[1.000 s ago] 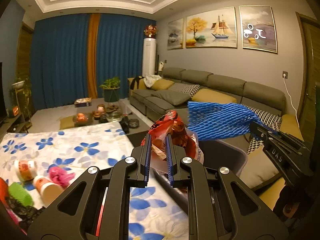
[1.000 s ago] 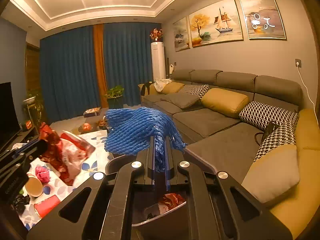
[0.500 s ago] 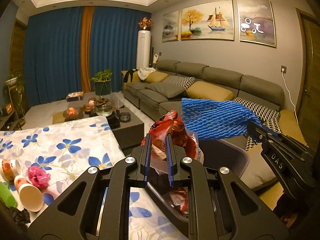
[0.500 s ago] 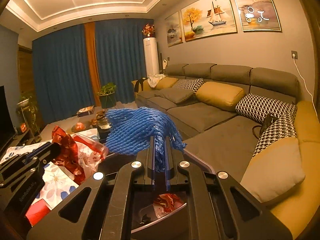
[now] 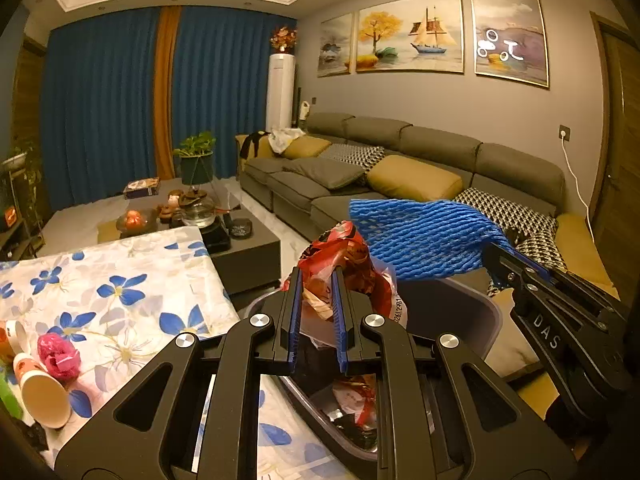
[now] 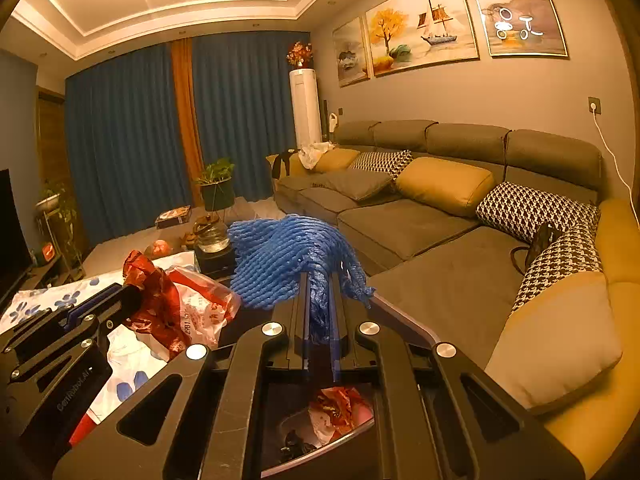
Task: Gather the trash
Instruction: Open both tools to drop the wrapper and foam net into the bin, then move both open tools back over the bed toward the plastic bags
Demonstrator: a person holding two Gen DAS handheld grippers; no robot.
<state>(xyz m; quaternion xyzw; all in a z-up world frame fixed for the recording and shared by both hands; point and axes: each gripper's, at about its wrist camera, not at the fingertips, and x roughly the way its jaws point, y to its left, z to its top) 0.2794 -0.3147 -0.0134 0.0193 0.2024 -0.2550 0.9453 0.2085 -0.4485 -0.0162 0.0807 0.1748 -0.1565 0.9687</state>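
Observation:
My left gripper (image 5: 315, 276) is shut on a crumpled red and white plastic bag (image 5: 344, 268) and holds it above the grey trash bin (image 5: 452, 308). My right gripper (image 6: 322, 280) is shut on a blue foam net sleeve (image 6: 280, 256), also held over the bin (image 6: 400, 316). The net sleeve shows in the left wrist view (image 5: 424, 236), and the bag in the right wrist view (image 6: 176, 304). Red wrappers (image 6: 340, 408) lie inside the bin.
A table with a floral cloth (image 5: 112, 280) is at the left, carrying paper cups (image 5: 40, 392) and a pink wad (image 5: 60, 356). A dark coffee table (image 5: 240, 248) stands beyond it. A grey sofa (image 6: 440, 240) fills the right side.
Both grippers have shifted right, away from the floral table and further over the bin, still holding the bag and the net sleeve.

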